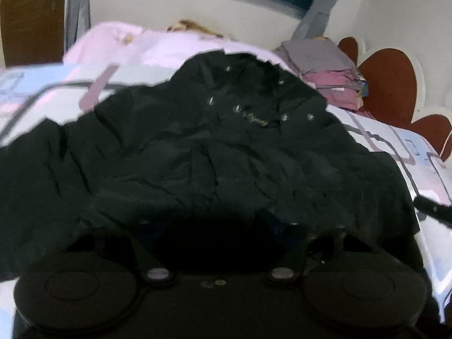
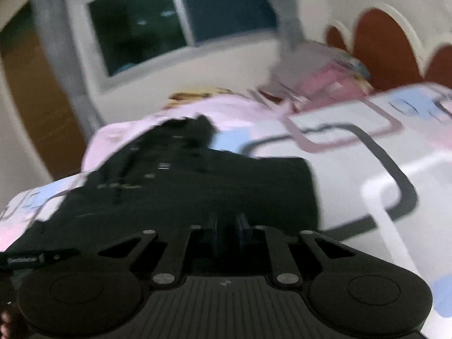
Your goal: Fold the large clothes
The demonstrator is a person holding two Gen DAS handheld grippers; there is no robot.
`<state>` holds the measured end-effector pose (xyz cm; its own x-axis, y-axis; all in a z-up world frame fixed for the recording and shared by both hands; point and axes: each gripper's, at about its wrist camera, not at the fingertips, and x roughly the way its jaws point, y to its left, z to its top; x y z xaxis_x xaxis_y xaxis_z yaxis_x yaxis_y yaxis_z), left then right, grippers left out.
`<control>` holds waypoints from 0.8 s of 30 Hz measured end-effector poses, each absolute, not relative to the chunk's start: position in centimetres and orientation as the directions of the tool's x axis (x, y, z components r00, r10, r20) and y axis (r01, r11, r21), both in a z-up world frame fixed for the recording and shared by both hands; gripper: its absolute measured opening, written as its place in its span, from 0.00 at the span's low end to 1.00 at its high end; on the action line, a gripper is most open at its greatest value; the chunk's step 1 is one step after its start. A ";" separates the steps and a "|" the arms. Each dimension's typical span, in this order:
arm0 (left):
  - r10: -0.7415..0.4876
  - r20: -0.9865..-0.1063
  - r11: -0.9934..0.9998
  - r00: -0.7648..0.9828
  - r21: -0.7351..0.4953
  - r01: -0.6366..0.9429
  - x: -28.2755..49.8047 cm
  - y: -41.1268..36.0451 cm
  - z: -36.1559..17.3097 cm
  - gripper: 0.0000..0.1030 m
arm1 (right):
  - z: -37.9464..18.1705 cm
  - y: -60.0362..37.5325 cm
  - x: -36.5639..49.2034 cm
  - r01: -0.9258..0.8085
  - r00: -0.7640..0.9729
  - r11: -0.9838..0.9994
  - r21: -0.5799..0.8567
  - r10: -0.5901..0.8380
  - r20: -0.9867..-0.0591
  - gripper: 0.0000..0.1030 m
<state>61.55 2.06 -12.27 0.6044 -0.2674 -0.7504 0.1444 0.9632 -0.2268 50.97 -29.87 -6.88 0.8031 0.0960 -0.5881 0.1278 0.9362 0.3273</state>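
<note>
Black jacket [image 1: 214, 152], crumpled matte fabric, round metal snaps, patterned bedsheet [image 1: 409, 152]

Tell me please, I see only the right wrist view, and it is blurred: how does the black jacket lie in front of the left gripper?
Observer: In the left wrist view the black jacket lies spread wide over the patterned bed cover, with the collar at the far end and the near edge at the left gripper.
Operator: Is the left gripper closed on the cloth?
Observer: I cannot tell. Its fingertips are lost against the dark cloth.
Operator: Which face of the jacket is up?
Observer: I cannot say for sure, but silver snaps and small gold lettering show below the collar.
</note>
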 end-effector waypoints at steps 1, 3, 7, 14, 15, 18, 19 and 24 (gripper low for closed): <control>-0.279 -0.751 0.959 0.598 -0.245 0.140 61.9 2.2 -12.6 0.42 | -7.4 -30.1 51.6 0.129 0.784 0.934 0.333 0.109 -0.611 0.14; -0.251 -0.747 0.968 0.616 -0.209 0.141 62.2 1.9 -13.1 0.18 | -8.8 -30.3 52.6 0.139 0.745 0.933 0.333 0.122 -0.656 0.14; -0.195 -0.748 0.980 0.634 -0.124 0.155 60.9 1.5 -13.6 0.11 | -11.2 -32.3 53.0 0.237 0.689 0.927 0.289 0.049 -0.723 0.00; -0.074 -0.622 0.990 0.779 0.047 0.132 60.4 0.2 -9.1 0.39 | -7.8 -34.0 55.0 0.177 0.757 0.937 0.302 0.066 -0.650 0.00; -0.086 -0.649 0.986 0.756 0.050 0.156 61.6 -0.8 -9.6 0.39 | -8.2 -33.8 56.3 0.169 0.748 0.938 0.304 0.079 -0.659 0.00; -0.079 -0.728 0.982 0.681 0.058 0.177 64.4 -2.7 -12.6 0.42 | -10.8 -33.6 59.0 0.166 0.673 0.957 0.239 0.068 -0.737 0.00; -0.091 -0.753 0.981 0.652 0.044 0.187 64.9 -2.8 -13.8 0.43 | -11.4 -33.7 59.1 0.169 0.668 0.956 0.238 0.066 -0.741 0.00; -0.121 -0.753 0.988 0.647 -0.031 0.149 64.2 -0.5 -12.7 0.46 | -10.2 -33.4 57.6 0.145 0.668 0.973 0.177 0.036 -0.744 0.00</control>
